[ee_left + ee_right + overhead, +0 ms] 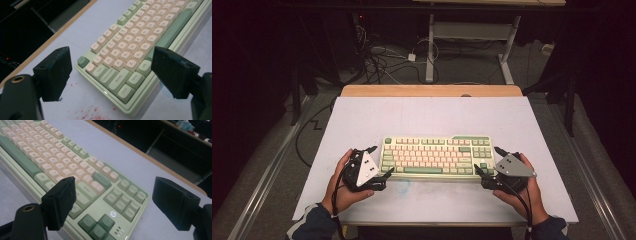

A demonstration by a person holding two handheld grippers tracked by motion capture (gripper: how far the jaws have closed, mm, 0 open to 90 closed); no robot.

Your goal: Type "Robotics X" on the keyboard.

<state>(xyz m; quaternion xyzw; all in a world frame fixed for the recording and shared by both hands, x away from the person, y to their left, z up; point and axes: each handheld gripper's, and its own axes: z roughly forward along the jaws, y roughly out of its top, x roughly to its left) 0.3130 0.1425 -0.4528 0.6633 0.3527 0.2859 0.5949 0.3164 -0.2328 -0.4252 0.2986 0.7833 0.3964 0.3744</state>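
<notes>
Dark room all around, cables lying on the floor behind, and in the middle a bench with a pale grey top and a wooden far edge. On it, near the person's side, lies a green and cream keyboard, flat and square to the bench edge.

Left hand-held gripper sits at the keyboard's left end, right hand-held gripper at its right end, both very near it. In the left gripper view the jaws are spread wide, one on the bench side of the Esc corner, the other over the front edge, w/ the corner of the keyboard between them but not touched. In the right gripper view the jaws are spread also; one hangs over the Enter/Shift keys, the other is beyond the right end, above the bench.

I think both ends are about to be gripped, e.g. for a lift or shift. Risks as I judge them: a jaw closing on the keycaps instead of the case can press keys or pop a cap off. If one side grips before the other, the keyboard may twist or slide on the smooth top. Red crumbs or stains on the bench near the left corner could be smeared.
</notes>
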